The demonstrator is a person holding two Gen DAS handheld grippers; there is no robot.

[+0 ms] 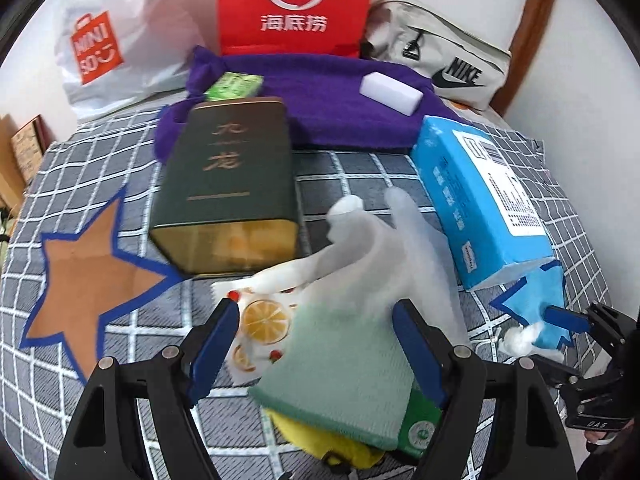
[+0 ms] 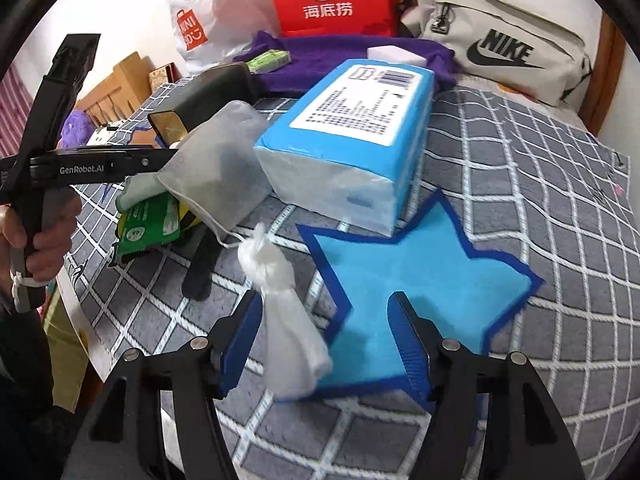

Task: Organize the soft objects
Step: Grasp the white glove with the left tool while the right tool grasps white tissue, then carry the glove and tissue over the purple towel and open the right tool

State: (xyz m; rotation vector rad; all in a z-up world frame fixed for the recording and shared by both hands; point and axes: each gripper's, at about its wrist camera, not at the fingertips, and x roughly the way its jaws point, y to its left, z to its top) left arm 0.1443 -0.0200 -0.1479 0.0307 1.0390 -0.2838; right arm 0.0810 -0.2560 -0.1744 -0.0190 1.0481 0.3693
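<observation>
My left gripper [image 1: 316,312] hangs open over a small pile: a translucent white face mask [image 1: 384,256] on a pale green cloth [image 1: 344,368], beside a fruit-print cloth [image 1: 264,320]. Its pads straddle the pile without pressing on it. My right gripper [image 2: 326,304] is open too. Between its jaws a knotted white plastic bag [image 2: 292,320] lies loose on the edge of the blue star patch [image 2: 420,280]. A blue tissue pack [image 2: 352,136] lies just behind that star. In the right wrist view the mask [image 2: 216,164] stands against one of the left gripper's fingers [image 2: 132,158].
A dark green tin [image 1: 228,184] lies next to an orange star patch [image 1: 88,280] on the checked bedcover [image 1: 360,172]. Behind are a purple towel [image 1: 320,100] with a white block [image 1: 390,92] and a green packet [image 1: 236,85], a red bag [image 1: 296,4], a white shopping bag [image 1: 104,40] and a Nike pouch [image 1: 448,60].
</observation>
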